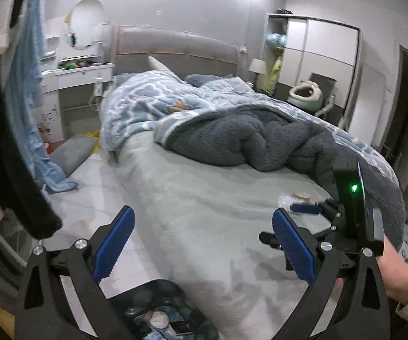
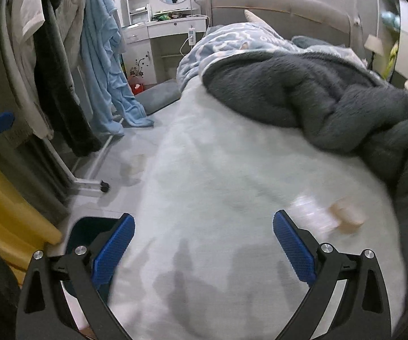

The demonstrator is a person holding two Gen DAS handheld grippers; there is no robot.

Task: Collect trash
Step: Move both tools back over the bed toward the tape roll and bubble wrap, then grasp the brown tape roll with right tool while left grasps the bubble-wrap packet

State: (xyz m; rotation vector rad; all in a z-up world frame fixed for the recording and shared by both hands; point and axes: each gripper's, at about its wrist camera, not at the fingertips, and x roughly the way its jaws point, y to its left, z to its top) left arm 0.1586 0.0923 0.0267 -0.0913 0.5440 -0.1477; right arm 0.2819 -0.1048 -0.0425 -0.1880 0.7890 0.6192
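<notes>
A clear crumpled wrapper (image 2: 313,215) and a small beige cylinder (image 2: 347,216) lie on the pale green bed sheet (image 2: 218,170), just beyond and right of my right gripper (image 2: 204,243), which is open and empty. They show faintly in the left wrist view, the wrapper (image 1: 287,199) next to the cylinder (image 1: 302,196). My left gripper (image 1: 202,240) is open and empty over the bed's near corner, above a dark trash bin (image 1: 158,311) holding several discarded items. The right gripper (image 1: 306,208) appears at the right of that view.
A grey fleece blanket (image 2: 331,99) and blue patterned quilt (image 1: 152,99) are heaped on the bed. Clothes hang on a rack (image 2: 62,56) at left. A white dresser (image 1: 76,73), a floor cushion (image 1: 73,150) and a yellow object (image 2: 2,198) are nearby.
</notes>
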